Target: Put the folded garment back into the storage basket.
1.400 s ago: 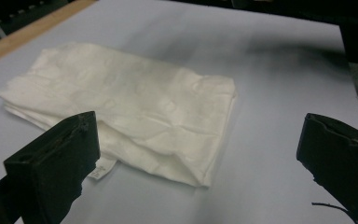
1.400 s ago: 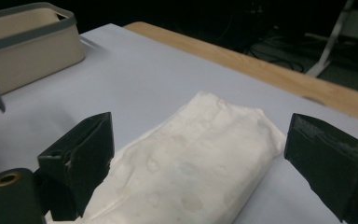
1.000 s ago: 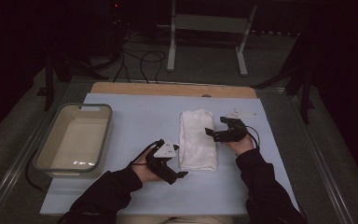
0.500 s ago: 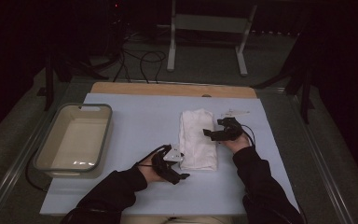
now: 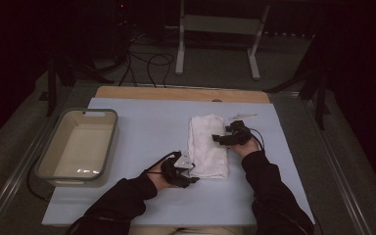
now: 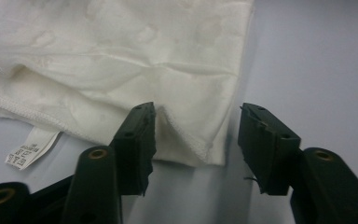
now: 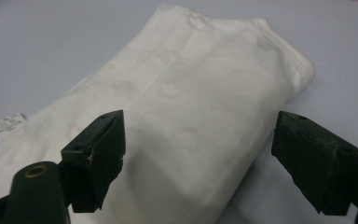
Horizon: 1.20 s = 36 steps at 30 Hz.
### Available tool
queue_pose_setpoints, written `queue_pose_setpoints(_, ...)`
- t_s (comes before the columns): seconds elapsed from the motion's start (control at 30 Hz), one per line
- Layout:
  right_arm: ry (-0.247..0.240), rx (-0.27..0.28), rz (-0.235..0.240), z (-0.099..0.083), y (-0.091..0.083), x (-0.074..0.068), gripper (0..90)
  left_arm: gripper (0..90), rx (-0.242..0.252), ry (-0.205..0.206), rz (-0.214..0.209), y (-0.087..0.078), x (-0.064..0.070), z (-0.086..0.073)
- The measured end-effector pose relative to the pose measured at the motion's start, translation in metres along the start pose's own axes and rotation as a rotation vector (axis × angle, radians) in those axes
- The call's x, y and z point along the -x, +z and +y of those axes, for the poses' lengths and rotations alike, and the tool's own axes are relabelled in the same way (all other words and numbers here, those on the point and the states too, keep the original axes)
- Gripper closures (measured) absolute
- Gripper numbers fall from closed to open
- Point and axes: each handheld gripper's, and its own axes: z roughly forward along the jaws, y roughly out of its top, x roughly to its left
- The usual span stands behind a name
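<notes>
A folded white cloth (image 5: 206, 145) lies lengthways on the pale blue table top (image 5: 147, 127), right of centre. My left gripper (image 5: 188, 171) sits at the cloth's near left corner, open, its jaws on either side of the hemmed corner (image 6: 200, 144). A small white label (image 6: 30, 149) sticks out from the cloth's edge. My right gripper (image 5: 220, 139) is at the cloth's right side, about halfway along. It stands wide open, with the cloth (image 7: 182, 116) between and ahead of the jaws. Neither gripper holds anything.
A grey rectangular tub (image 5: 78, 147) with a pale inside stands at the table's left. A wooden strip (image 5: 181, 93) runs along the far edge. Beyond it are cables (image 5: 147, 63) and a metal stand (image 5: 215, 39) on a dark floor.
My left gripper has moved toward the person and slightly right, to the cloth's near left corner. My right gripper has shifted a little left, onto the cloth's right edge.
</notes>
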Motion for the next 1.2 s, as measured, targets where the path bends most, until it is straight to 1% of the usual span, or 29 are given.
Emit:
queue_pose_setpoints(0.1, 0.001, -0.013, 0.000, -0.001, 0.003, 0.001, 20.7, 52.8, 0.001, 0.007, 0.007, 0.001, 0.001, 0.001)
queue_pose_setpoints(0.13, -0.010, -0.035, -0.022, -0.002, 0.006, 0.002, 21.2, 54.6, -0.004, 0.008, 0.017, 0.001, 0.002, 0.002)
queue_pose_setpoints(0.2, 0.001, -0.046, -0.033, -0.002, 0.008, 0.002, 22.1, 57.6, -0.014, 0.023, 0.031, 0.002, 0.002, 0.004)
queue_pose_setpoints(0.23, 0.007, -0.044, -0.039, -0.002, 0.008, 0.003, 22.5, 59.1, -0.010, 0.027, 0.043, 0.003, 0.004, 0.004)
queue_pose_setpoints(0.27, 0.018, -0.041, -0.035, -0.003, 0.009, 0.003, 24.6, 61.3, -0.010, 0.039, 0.047, 0.003, 0.005, 0.005)
queue_pose_setpoints(0.3, 0.018, -0.041, -0.035, -0.003, 0.009, 0.003, 24.6, 63.8, -0.010, 0.039, 0.047, 0.003, 0.005, 0.005)
queue_pose_setpoints(0.33, 0.027, -0.045, -0.031, -0.002, 0.010, 0.004, 25.5, 66.9, -0.007, 0.048, 0.054, 0.004, 0.006, 0.005)
queue_pose_setpoints(0.4, 0.025, -0.052, -0.035, -0.001, 0.011, 0.003, 28.2, 71.5, -0.013, 0.056, 0.064, 0.005, 0.008, 0.007)
queue_pose_setpoints(0.47, 0.004, -0.076, -0.035, 0.002, 0.011, 0.001, 33.8, 77.7, -0.021, 0.063, 0.072, 0.006, 0.008, 0.009)
queue_pose_setpoints(0.5, 0.004, -0.076, -0.035, 0.002, 0.011, 0.001, 33.8, 80.2, -0.021, 0.063, 0.072, 0.006, 0.008, 0.009)
queue_pose_setpoints(0.53, -0.008, -0.084, -0.029, 0.003, 0.011, 0.000, 33.8, 80.2, -0.021, 0.063, 0.072, 0.006, 0.008, 0.009)
queue_pose_setpoints(0.57, -0.026, -0.098, -0.014, 0.005, 0.011, -0.002, 45.5, 84.2, -0.012, 0.040, 0.074, 0.007, 0.007, 0.008)
queue_pose_setpoints(0.6, -0.028, -0.101, -0.007, 0.005, 0.011, -0.003, 49.0, 84.9, -0.002, 0.018, 0.062, 0.006, 0.004, 0.007)
queue_pose_setpoints(0.63, -0.029, -0.102, 0.001, 0.005, 0.011, -0.003, 51.6, 85.3, 0.009, 0.007, 0.056, 0.006, 0.004, 0.006)
queue_pose_setpoints(0.7, -0.027, -0.108, 0.016, 0.006, 0.011, -0.003, 57.2, 85.8, 0.009, 0.009, 0.051, 0.006, 0.002, 0.005)
queue_pose_setpoints(0.73, -0.033, -0.112, 0.026, 0.006, 0.011, -0.004, 60.3, 85.9, 0.016, 0.005, 0.048, 0.006, 0.002, 0.004)
queue_pose_setpoints(0.77, -0.035, -0.117, 0.033, 0.007, 0.011, -0.005, 63.4, 86.0, 0.015, 0.012, 0.049, 0.006, 0.002, 0.005)
queue_pose_setpoints(0.8, -0.035, -0.117, 0.033, 0.007, 0.011, -0.005, 63.4, 86.2, 0.015, 0.012, 0.049, 0.006, 0.002, 0.005)
queue_pose_setpoints(0.83, -0.057, -0.126, 0.033, 0.009, 0.011, -0.008, 68.1, 86.5, 0.010, 0.032, 0.054, 0.006, 0.003, 0.005)
queue_pose_setpoints(0.87, -0.066, -0.133, 0.028, 0.010, 0.011, -0.009, 69.8, 86.6, 0.010, 0.032, 0.054, 0.006, 0.003, 0.005)
queue_pose_setpoints(0.9, -0.070, -0.133, 0.028, 0.010, 0.011, -0.010, 71.1, 86.7, 0.010, 0.018, 0.052, 0.006, 0.003, 0.006)
queue_pose_setpoints(0.93, -0.080, -0.134, 0.023, 0.011, 0.010, -0.011, 73.3, 86.8, 0.010, 0.018, 0.052, 0.006, 0.003, 0.006)
queue_pose_setpoints(0.97, -0.080, -0.134, 0.023, 0.011, 0.010, -0.011, 73.3, 86.8, 0.010, 0.017, 0.054, 0.006, 0.003, 0.006)
queue_pose_setpoints(1.0, -0.070, -0.118, 0.032, 0.013, 0.008, -0.011, 77.0, 87.1, 0.002, 0.033, 0.062, 0.005, 0.004, 0.007)
queue_pose_setpoints(1.13, -0.077, -0.110, 0.034, 0.016, 0.005, -0.013, 78.2, 87.3, 0.008, 0.033, 0.067, 0.004, 0.004, 0.009)
queue_pose_setpoints(1.17, -0.070, -0.096, 0.045, 0.018, 0.002, -0.013, 78.9, 87.4, 0.023, 0.034, 0.076, -0.001, 0.004, 0.011)
queue_pose_setpoints(1.2, -0.068, -0.091, 0.052, 0.019, 0.000, -0.013, 79.0, 87.4, 0.028, 0.038, 0.083, -0.004, 0.004, 0.012)
